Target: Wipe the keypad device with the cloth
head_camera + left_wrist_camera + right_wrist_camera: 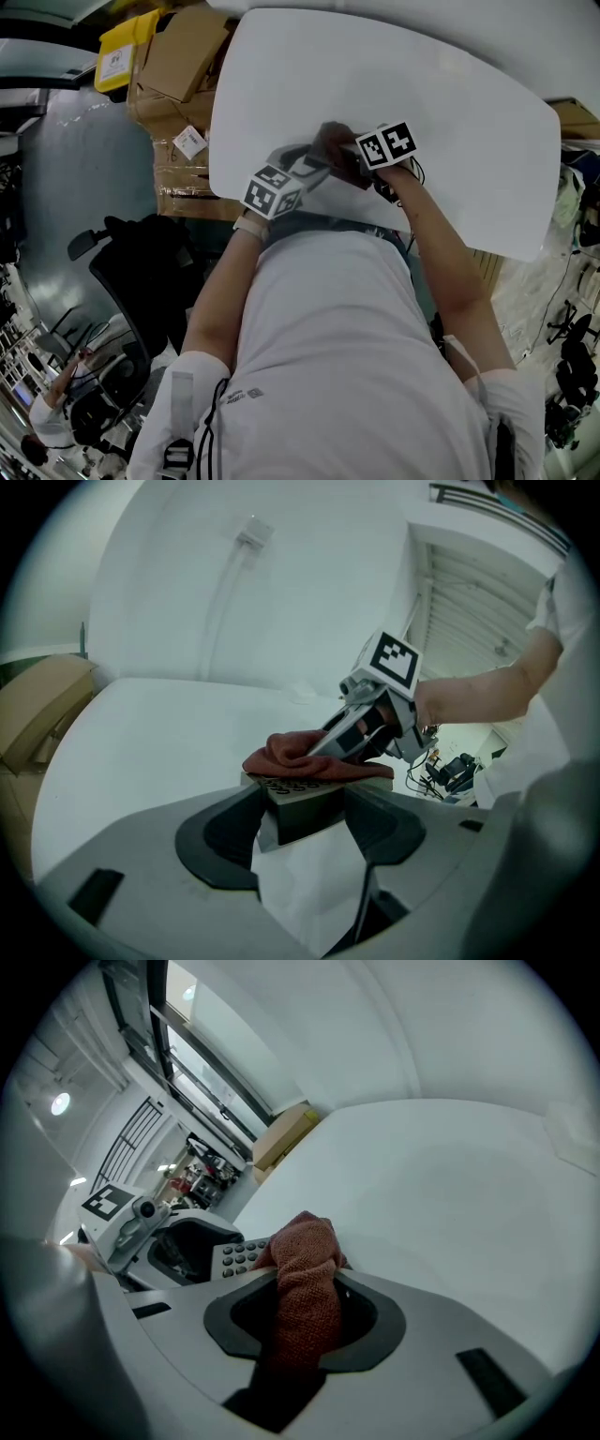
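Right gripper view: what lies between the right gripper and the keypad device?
Only the cloth: clamped in the right gripper, its bunched end lies on the keypad device. The right gripper view shows this.

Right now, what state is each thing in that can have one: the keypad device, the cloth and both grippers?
left gripper: shut on the keypad device.
right gripper: shut on the cloth.
keypad device: keys facing up, far part covered by the cloth.
cloth: bunched, one end pinched in the right gripper, the other lying on the keypad device.
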`<state>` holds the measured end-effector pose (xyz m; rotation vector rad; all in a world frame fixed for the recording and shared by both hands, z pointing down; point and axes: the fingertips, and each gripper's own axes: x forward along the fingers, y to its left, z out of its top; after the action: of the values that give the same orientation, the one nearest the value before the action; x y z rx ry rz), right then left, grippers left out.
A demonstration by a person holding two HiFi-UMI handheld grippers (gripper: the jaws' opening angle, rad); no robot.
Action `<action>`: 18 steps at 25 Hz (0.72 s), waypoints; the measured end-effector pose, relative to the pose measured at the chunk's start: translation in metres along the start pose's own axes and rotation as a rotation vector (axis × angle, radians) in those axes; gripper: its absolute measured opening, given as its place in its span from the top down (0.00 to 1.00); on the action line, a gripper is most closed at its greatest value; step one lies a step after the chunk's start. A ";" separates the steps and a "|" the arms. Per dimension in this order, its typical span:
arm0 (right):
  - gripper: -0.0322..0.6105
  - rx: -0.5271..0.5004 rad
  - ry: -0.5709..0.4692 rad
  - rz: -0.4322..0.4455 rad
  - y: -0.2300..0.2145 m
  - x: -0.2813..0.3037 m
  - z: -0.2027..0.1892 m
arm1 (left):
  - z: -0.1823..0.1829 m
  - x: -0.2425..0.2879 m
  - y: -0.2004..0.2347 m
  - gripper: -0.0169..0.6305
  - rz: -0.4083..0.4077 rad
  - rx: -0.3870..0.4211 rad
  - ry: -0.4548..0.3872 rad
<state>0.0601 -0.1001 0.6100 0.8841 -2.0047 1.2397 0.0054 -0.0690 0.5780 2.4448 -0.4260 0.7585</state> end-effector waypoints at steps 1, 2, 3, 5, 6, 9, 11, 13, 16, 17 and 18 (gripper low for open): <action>0.78 0.004 0.001 -0.003 -0.004 0.001 0.001 | 0.000 0.000 0.000 0.57 -0.001 -0.001 0.000; 0.78 0.008 0.002 -0.005 -0.007 0.003 0.002 | 0.001 0.000 0.000 0.57 -0.002 -0.003 -0.001; 0.78 0.011 0.003 -0.007 -0.010 0.005 0.003 | 0.001 0.000 0.000 0.57 -0.003 -0.004 -0.002; 0.78 0.017 0.005 -0.012 -0.016 0.008 0.005 | 0.001 0.000 0.001 0.57 -0.006 -0.007 -0.006; 0.78 0.021 0.006 -0.015 -0.020 0.010 0.006 | 0.001 0.000 0.001 0.57 -0.007 -0.009 -0.009; 0.78 0.035 0.013 -0.025 -0.030 0.014 0.008 | 0.002 0.000 0.001 0.57 -0.009 -0.012 -0.015; 0.78 0.044 0.016 -0.032 -0.036 0.017 0.010 | 0.001 0.001 0.000 0.57 -0.012 -0.013 -0.014; 0.78 0.043 0.016 -0.043 -0.041 0.021 0.012 | 0.001 0.001 0.000 0.57 -0.019 -0.015 -0.009; 0.78 0.022 0.022 -0.063 -0.043 0.026 0.015 | -0.001 0.002 -0.003 0.56 -0.036 -0.030 -0.005; 0.78 0.012 0.023 -0.068 -0.042 0.027 0.016 | -0.001 0.001 -0.003 0.56 -0.034 -0.031 -0.008; 0.78 0.003 0.021 -0.072 -0.041 0.027 0.016 | -0.002 0.000 -0.003 0.56 -0.026 -0.026 -0.013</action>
<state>0.0739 -0.1346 0.6458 0.9324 -1.9382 1.2070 0.0065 -0.0654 0.5778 2.4274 -0.4059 0.7218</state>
